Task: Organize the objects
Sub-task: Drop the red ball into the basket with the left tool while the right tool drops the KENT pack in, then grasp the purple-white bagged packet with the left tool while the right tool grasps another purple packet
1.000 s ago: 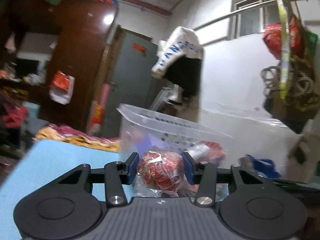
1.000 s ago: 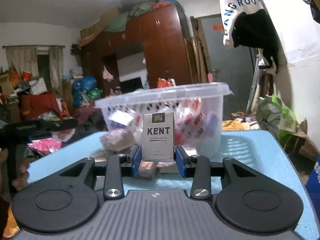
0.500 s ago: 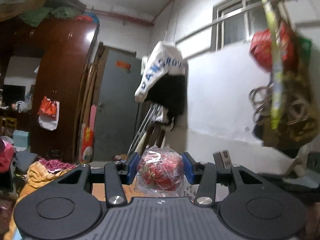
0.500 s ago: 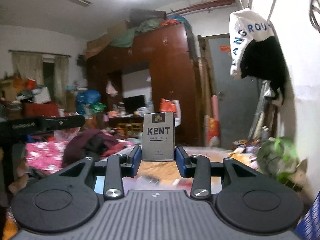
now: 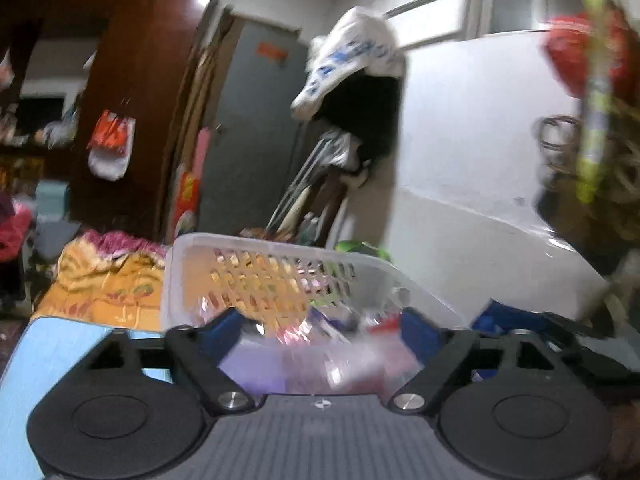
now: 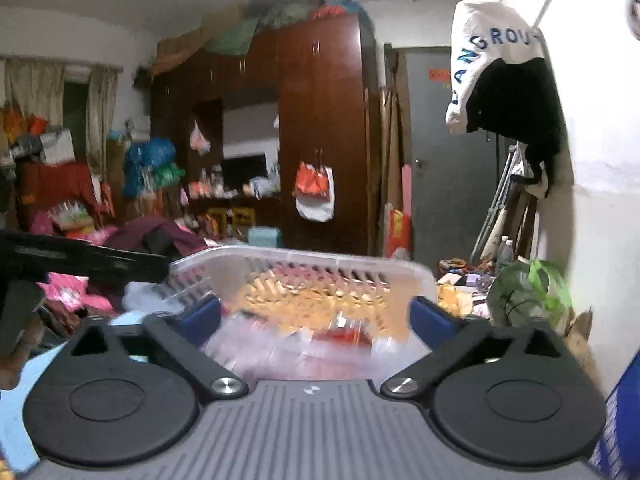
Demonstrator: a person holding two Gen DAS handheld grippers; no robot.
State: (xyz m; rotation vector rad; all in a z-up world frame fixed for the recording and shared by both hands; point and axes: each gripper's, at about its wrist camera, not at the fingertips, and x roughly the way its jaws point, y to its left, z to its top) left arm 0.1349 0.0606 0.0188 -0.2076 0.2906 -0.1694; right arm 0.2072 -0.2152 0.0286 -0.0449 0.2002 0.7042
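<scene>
Basket (image 6: 304, 264) sits on blue table (image 5: 60, 344) near wardrobe (image 6: 320, 128).

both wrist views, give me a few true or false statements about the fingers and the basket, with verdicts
1. The left gripper has its fingers spread wide. True.
2. The right gripper is clamped on a Kent packet. False: its fingers are apart and nothing is between them.
3. The clear plastic basket holds wrapped items. True, though blur hides which ones.
4. The basket is upside down. False: its perforated rim faces up.
5. The left gripper grips a red wrapped ball. False: its fingers hold nothing.
</scene>
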